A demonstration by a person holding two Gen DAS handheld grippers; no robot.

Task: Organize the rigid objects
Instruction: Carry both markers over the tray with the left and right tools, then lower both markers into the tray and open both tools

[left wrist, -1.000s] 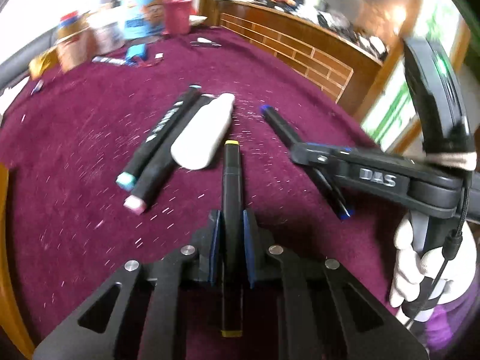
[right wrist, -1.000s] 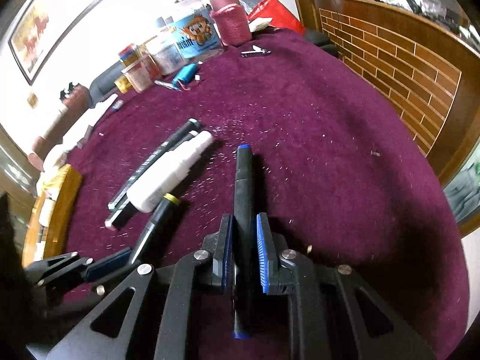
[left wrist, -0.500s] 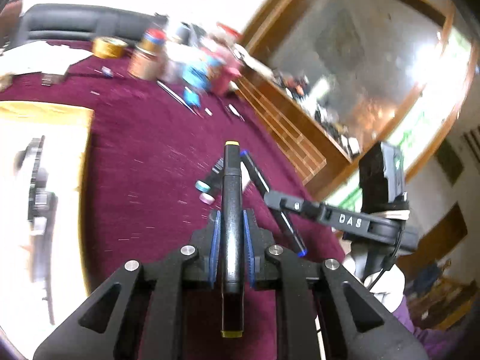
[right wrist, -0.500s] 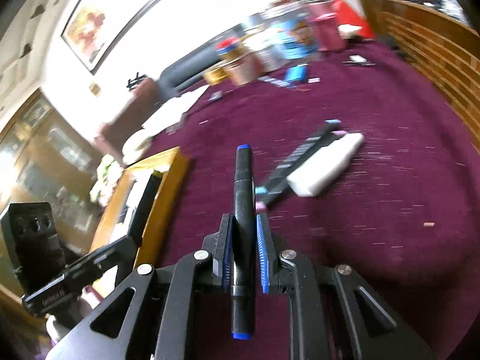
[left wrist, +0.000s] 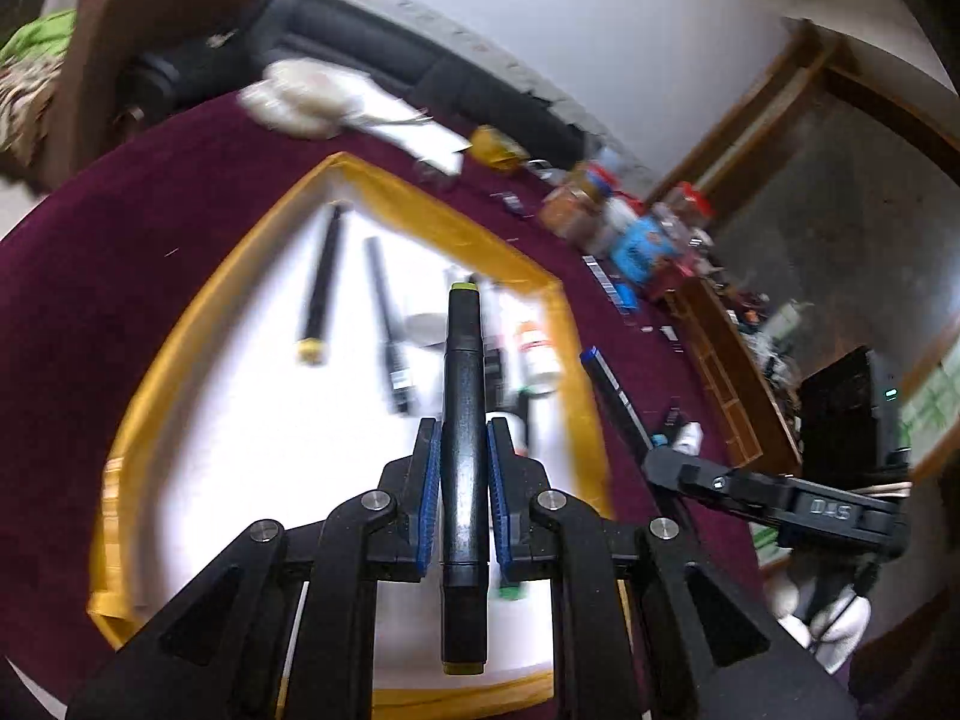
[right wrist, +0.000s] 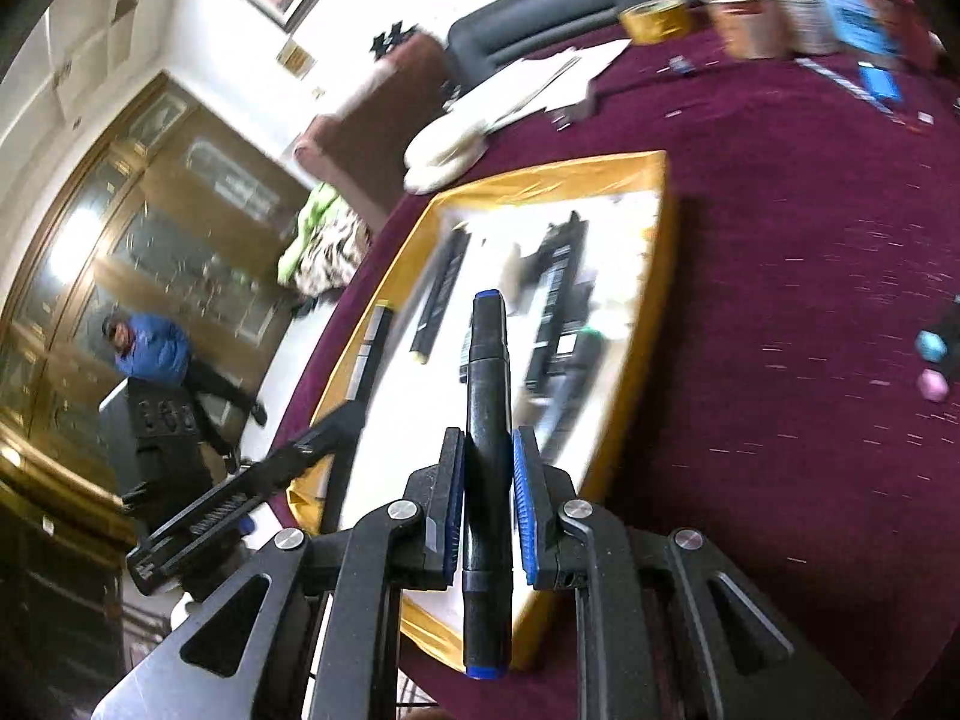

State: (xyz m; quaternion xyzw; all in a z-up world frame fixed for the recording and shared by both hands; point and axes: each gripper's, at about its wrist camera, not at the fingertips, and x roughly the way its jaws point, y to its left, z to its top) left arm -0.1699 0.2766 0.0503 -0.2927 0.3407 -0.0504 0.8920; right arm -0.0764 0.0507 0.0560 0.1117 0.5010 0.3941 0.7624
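My left gripper [left wrist: 461, 456] is shut on a black marker with yellow ends [left wrist: 462, 396] and holds it above the yellow-rimmed white tray [left wrist: 198, 324]. My right gripper [right wrist: 487, 468] is shut on a black marker with blue ends [right wrist: 487, 396] and holds it over the same tray's [right wrist: 645, 324] near edge. Several black markers [left wrist: 318, 288] and a small bottle [left wrist: 537, 348] lie in the tray. The right gripper [left wrist: 654, 450] with its blue-ended marker [left wrist: 612, 396] shows right of the tray in the left wrist view. The left gripper [right wrist: 342, 420] shows at the tray's left in the right wrist view.
The table has a maroon cloth [right wrist: 810, 240]. Jars and boxes [left wrist: 630, 228] stand at the far side, with a tape roll [right wrist: 657, 18] and papers [right wrist: 540, 84]. Cyan and pink marker ends [right wrist: 933, 366] lie at the right. A person in blue [right wrist: 144, 348] is beyond the table.
Both grippers lifted their markers off the cloth and swung left to the tray. The left one is now over the tray, the right one at its edge.
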